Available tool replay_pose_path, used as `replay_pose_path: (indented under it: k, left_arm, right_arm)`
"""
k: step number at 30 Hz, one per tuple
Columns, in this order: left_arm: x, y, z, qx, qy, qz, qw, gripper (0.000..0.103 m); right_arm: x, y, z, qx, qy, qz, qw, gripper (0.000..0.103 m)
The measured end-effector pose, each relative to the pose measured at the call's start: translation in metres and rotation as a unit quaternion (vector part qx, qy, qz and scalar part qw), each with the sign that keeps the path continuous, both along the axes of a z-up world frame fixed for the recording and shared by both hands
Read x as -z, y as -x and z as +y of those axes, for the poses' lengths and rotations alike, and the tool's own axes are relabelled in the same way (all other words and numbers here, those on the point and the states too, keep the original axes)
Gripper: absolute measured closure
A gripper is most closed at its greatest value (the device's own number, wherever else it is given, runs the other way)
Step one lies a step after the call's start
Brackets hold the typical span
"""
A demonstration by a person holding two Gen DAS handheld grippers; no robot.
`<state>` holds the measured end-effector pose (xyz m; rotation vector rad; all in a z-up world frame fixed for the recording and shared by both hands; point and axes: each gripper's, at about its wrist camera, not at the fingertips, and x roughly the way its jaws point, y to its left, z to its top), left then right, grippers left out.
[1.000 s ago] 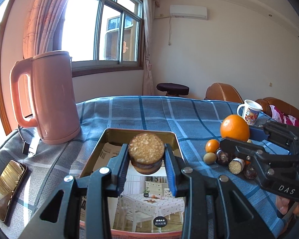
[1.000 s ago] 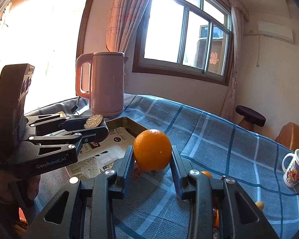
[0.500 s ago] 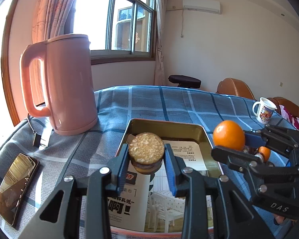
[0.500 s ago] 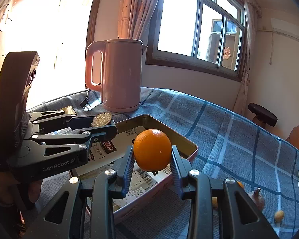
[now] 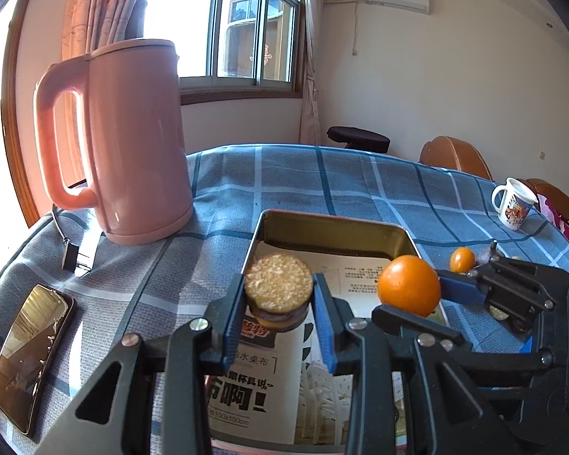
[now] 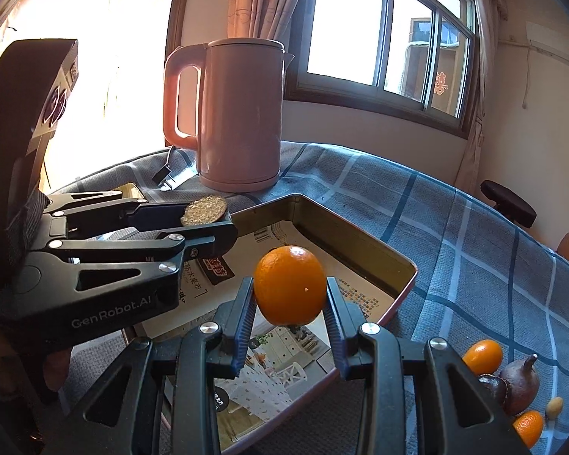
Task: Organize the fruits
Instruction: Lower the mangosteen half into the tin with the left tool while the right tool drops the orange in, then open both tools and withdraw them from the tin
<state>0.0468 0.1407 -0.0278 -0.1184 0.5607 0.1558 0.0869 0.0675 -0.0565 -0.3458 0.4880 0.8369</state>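
My left gripper is shut on a short sugarcane piece with a pale grainy cut top and dark skin. It hangs over the near left part of the gold metal tray, which is lined with printed paper. My right gripper is shut on a big orange above the tray, over its right side. In the left wrist view the orange shows at the right, by the tray's right rim. The right wrist view shows my left gripper level with the tray's left rim.
A pink kettle stands left of and behind the tray, its plug and a phone lying nearer. Right of the tray lie small oranges, dark water chestnuts and a pale nut. A mug stands far right.
Both grippers have moved forward and a little down over the tray with their loads. The orange, earlier above the loose fruit on the cloth, now hangs above the tray.
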Motion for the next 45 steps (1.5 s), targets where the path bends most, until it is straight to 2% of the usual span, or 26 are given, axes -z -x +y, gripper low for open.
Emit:
replay_pose_path:
  k: [17,33,35,36,37,38,40,45]
  left_arm:
    - [0.005,-0.008,-0.002,0.001,-0.004,0.021,0.9998,0.067]
    - [0.005,-0.008,-0.004,0.0,-0.012,0.02,0.9997,0.065]
    - [0.004,-0.007,-0.006,0.001,-0.016,0.017,0.9997,0.063]
    - [0.004,-0.007,-0.006,-0.002,-0.017,0.015,0.9997,0.057]
    - [0.003,-0.006,-0.006,-0.004,-0.018,0.013,0.9998,0.05]
    - [0.002,-0.005,-0.006,-0.006,-0.016,0.008,0.9998,0.049]
    - [0.001,-0.003,-0.004,-0.007,-0.008,0.0,0.9999,0.042]
    - [-0.003,0.006,0.0,-0.02,-0.005,-0.025,0.9995,0.04]
  right_arm:
    - [0.006,-0.007,0.007,0.008,0.025,0.018,0.999,0.066]
    - [0.006,-0.012,0.004,0.02,0.017,0.027,0.999,0.065]
    - [0.005,-0.012,0.003,0.022,0.015,0.026,0.999,0.065]
    - [0.005,-0.012,0.003,0.023,0.013,0.026,0.999,0.064]
    - [0.004,-0.012,0.002,0.025,0.012,0.025,0.999,0.059]
    - [0.004,-0.012,0.001,0.028,0.009,0.023,0.999,0.05]
    - [0.001,-0.01,-0.004,0.036,-0.001,0.015,0.999,0.047]
    - [-0.004,0.002,-0.034,0.05,-0.015,-0.01,0.999,0.047]
